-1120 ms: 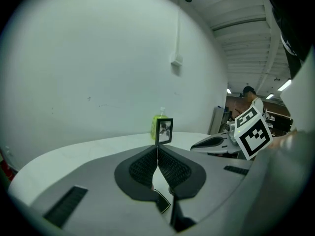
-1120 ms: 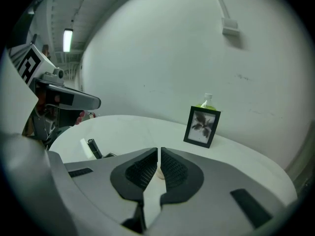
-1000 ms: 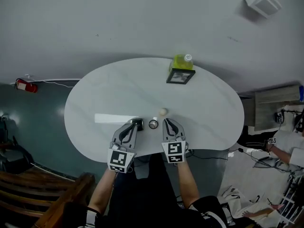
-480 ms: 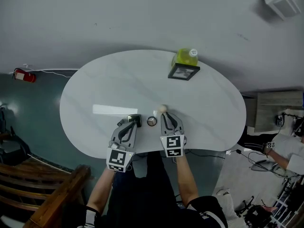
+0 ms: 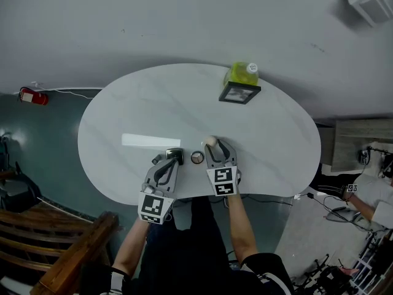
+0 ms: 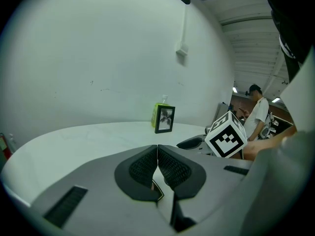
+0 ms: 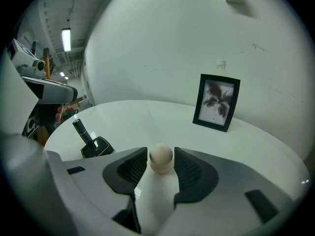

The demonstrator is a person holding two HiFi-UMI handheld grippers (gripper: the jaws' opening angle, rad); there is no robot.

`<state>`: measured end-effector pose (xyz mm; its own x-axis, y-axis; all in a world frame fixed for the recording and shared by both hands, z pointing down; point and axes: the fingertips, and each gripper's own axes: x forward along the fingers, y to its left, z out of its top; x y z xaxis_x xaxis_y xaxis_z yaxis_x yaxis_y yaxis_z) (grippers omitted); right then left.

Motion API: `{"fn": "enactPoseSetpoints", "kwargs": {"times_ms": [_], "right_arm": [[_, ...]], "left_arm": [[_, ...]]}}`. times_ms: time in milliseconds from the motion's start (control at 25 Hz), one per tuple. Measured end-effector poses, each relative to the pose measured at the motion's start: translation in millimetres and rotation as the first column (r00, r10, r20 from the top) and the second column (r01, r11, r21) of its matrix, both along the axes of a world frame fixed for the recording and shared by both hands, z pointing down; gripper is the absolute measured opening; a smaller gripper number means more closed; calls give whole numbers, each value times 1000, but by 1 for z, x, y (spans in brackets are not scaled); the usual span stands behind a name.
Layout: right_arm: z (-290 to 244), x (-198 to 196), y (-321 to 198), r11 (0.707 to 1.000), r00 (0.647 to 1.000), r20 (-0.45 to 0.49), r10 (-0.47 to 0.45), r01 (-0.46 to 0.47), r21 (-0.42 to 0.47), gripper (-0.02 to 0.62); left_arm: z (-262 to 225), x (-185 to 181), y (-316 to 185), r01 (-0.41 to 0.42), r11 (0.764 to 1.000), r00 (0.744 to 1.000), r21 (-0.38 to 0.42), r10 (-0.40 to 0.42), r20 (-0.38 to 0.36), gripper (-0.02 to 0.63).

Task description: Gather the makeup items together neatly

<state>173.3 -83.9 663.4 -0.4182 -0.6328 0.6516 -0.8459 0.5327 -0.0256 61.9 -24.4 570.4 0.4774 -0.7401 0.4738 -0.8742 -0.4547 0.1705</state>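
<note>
Roomy tabletop, right hand-held gripper opening around sponge, left hand-held gripper seemingly closed

Green bottle, far side: lower part hidden behind picture frame.
Small round item, near edge of table: too small to identify.
Dark yellow-edged item: mostly hidden beneath left claw.
Person, far right: cut off by edge.
</note>
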Motion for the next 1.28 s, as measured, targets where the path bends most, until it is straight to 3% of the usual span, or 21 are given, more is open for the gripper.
{"fn": "enactPoseSetpoints", "kwargs": {"times_ms": [560, 920, 1280], "right_arm": [[-15, 10, 3, 999, 1000, -4, 1, -1, 36, 152], [-44, 18, 30, 997, 1000, -11, 7, -6, 74, 146], [-36, 25, 54, 998, 999, -27, 19, -17, 67, 144]], "left_arm": [[-3, 3, 2, 0, 1000, 1000, 9, 0, 3, 20], [-17, 10, 12, -33, 999, 999, 32, 33, 5, 20], [-15, 12, 27, -41, 999, 999, 27, 40, 13, 20]]}}
